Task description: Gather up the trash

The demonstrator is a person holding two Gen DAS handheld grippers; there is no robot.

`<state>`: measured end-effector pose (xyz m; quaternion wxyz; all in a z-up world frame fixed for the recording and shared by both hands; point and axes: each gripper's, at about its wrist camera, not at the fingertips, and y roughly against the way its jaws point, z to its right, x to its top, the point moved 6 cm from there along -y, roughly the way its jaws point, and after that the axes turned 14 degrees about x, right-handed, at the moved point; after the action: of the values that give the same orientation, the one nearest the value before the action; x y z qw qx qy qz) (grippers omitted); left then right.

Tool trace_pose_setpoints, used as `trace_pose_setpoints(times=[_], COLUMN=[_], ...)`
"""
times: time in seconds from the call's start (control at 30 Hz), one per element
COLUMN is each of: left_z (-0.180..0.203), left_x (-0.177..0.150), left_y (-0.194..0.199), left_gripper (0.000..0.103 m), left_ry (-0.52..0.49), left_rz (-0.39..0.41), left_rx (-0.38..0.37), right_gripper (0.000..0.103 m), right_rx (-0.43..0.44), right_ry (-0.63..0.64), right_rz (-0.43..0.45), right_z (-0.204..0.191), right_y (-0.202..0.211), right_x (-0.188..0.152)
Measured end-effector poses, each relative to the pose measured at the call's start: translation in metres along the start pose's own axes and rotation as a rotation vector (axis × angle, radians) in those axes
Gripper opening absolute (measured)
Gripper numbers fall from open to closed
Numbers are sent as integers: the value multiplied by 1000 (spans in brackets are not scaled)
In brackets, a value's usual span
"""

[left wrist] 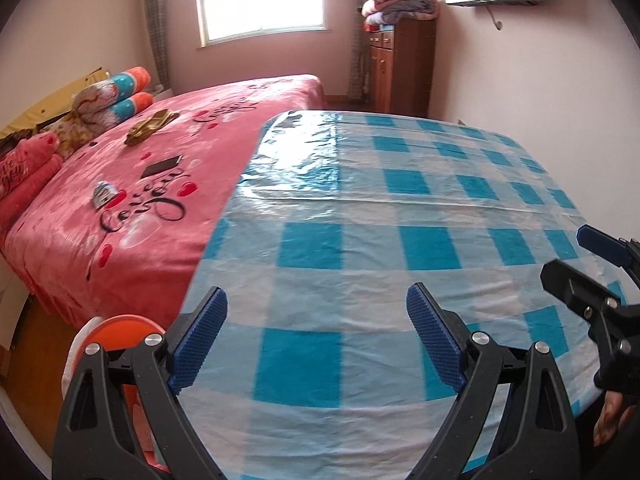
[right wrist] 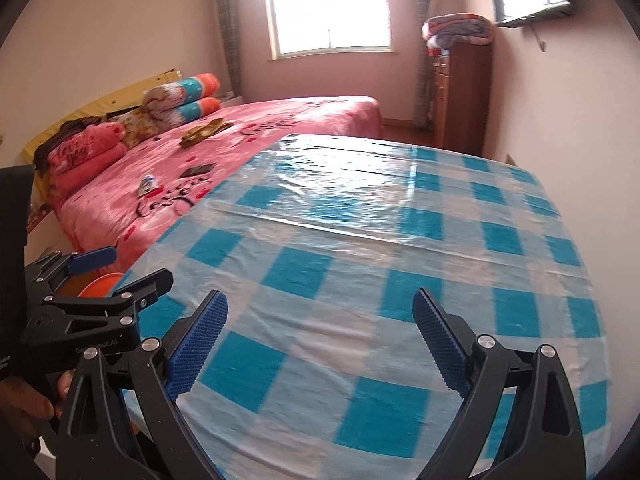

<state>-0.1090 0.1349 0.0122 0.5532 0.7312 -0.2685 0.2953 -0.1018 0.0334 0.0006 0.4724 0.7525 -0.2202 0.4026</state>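
Observation:
My left gripper (left wrist: 318, 336) hangs open over the near part of a table with a blue-and-white check cloth (left wrist: 400, 208), nothing between its blue pads. My right gripper (right wrist: 320, 340) is open too, above the same cloth (right wrist: 400, 240), and holds nothing. Each gripper shows in the other's view: the right gripper (left wrist: 576, 256) at the right edge, the left gripper (right wrist: 128, 270) at the left. A small crumpled packet (left wrist: 103, 194) (right wrist: 149, 184) lies on the pink bed. An orange bin (left wrist: 120, 332) (right wrist: 100, 284) stands by the table's left edge, partly hidden by the fingers.
The pink bed (left wrist: 160, 220) sits left of the table, with a dark phone (left wrist: 162, 166), an olive cloth (left wrist: 150, 126), pillows and folded blankets on it. A wooden cabinet (left wrist: 404, 64) with a folded quilt stands by the far wall. A hand (right wrist: 24, 400) grips the left tool.

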Motion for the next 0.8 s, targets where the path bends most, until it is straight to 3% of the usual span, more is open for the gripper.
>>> trace_pose_setpoints(times=[0.8], left_z=[68], left_x=[26], left_y=[36], left_gripper=[92], left_ry=[-70], left_rz=[99], left_rx=[-124], right_gripper=[93], right_rx=[-212], right_ry=[-74], right_rz=[125], right_z=[67], right_y=[77], right_x=[-10])
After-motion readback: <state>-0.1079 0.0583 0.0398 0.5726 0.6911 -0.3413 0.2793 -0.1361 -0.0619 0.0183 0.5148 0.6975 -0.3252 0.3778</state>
